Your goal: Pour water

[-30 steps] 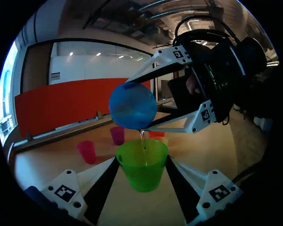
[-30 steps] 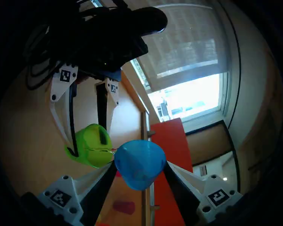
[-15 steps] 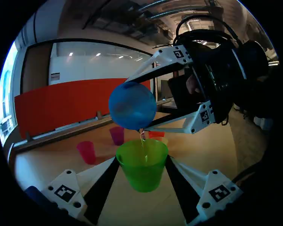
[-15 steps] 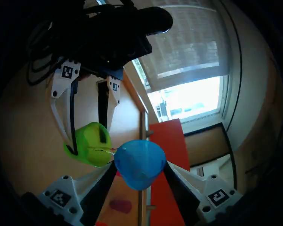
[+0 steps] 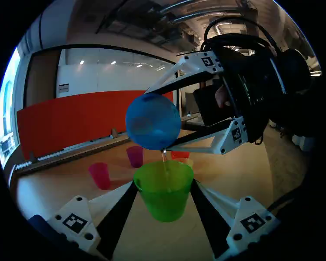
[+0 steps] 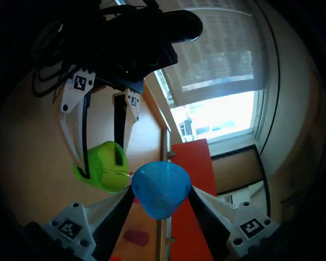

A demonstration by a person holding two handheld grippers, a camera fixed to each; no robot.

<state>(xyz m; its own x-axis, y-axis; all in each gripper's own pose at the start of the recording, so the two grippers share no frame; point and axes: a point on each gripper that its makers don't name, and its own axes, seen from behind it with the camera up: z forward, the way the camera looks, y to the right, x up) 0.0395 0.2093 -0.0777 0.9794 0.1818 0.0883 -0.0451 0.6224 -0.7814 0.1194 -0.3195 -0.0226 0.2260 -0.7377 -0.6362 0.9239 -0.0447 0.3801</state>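
Note:
In the left gripper view my left gripper (image 5: 165, 191) is shut on a green cup (image 5: 164, 189), held upright above the wooden table (image 5: 232, 174). Over it the right gripper (image 5: 171, 115) holds a blue cup (image 5: 153, 122) tipped on its side, and a thin stream of water (image 5: 164, 162) falls from its rim into the green cup. In the right gripper view my right gripper (image 6: 161, 195) is shut on the blue cup (image 6: 160, 194). The green cup (image 6: 103, 166) sits just beside its rim, gripped between the left gripper's fingers (image 6: 78, 130).
On the table behind stand a pink cup (image 5: 100, 175), a purple cup (image 5: 135, 156) and an orange cup (image 5: 180, 155). A red panel (image 5: 71, 119) runs along the table's far edge. A bright window (image 6: 215, 113) shows in the right gripper view.
Little has changed. Water keeps trickling from the blue cup into the green cup, and the right gripper view has rolled slightly.

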